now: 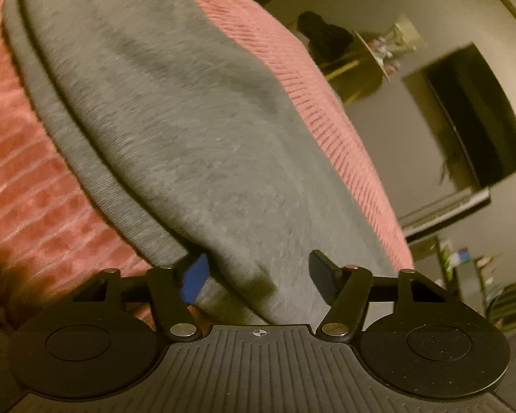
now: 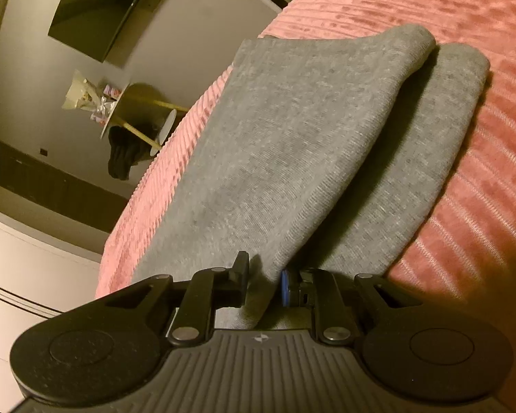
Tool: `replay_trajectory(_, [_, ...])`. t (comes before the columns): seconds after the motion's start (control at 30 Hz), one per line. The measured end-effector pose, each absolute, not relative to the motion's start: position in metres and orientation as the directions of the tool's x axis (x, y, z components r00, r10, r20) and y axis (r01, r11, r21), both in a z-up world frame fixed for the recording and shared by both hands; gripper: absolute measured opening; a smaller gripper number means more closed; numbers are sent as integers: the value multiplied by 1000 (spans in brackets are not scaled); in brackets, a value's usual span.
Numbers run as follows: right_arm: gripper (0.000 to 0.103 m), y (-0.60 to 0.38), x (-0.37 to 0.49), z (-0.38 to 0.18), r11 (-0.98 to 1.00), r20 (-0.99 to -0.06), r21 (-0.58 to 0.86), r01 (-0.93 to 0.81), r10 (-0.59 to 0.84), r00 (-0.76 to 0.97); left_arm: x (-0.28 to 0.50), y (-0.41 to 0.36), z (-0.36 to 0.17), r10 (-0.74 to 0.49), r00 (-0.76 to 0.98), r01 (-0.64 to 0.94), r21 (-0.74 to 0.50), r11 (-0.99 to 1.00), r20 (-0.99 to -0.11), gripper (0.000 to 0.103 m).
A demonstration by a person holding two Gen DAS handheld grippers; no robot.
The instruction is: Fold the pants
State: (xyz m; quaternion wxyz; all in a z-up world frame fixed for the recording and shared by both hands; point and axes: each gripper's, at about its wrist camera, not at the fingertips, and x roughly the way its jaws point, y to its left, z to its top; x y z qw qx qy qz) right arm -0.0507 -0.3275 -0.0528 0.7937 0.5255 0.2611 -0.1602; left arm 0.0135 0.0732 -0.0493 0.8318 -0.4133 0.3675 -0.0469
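Pants (image 1: 189, 144), grey knit ones, lie across the ribbed pink bedspread (image 1: 27, 186), and I take every position from them. In my left wrist view, bedspread shows to the left of the pants, then their thick folded edge, then the broad grey panel running toward me. My left gripper (image 1: 258, 275) sits at the near end of the pants with its jaws spread wide; cloth fills the gap between the fingers, but I see no pinch, though the frame is blurred, so I may be missing contact at the blue pad. Right of the pants, past the bed edge, a dark wall-mounted TV (image 1: 478, 117) hangs.

In my right wrist view, the same TV and a small round table (image 2: 120, 110) are left of the pants. My right gripper (image 2: 265, 284) has its jaws drawn narrow onto the near edge of the upper layer, raising it above a second grey layer lying just right of it.
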Motion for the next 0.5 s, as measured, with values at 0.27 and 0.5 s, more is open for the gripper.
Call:
replay_trajectory(0.27, [19, -331, -54, -54, 379, -582, 760, 528, 36, 813, 10, 80, -52, -396, 710, -261, -740, 619, -582, 60])
replay_trajectory(0.5, [16, -326, -51, -55, 403, -587, 746, 530, 23, 810, 15, 86, -65, -393, 708, -296, -751, 590, -587, 15])
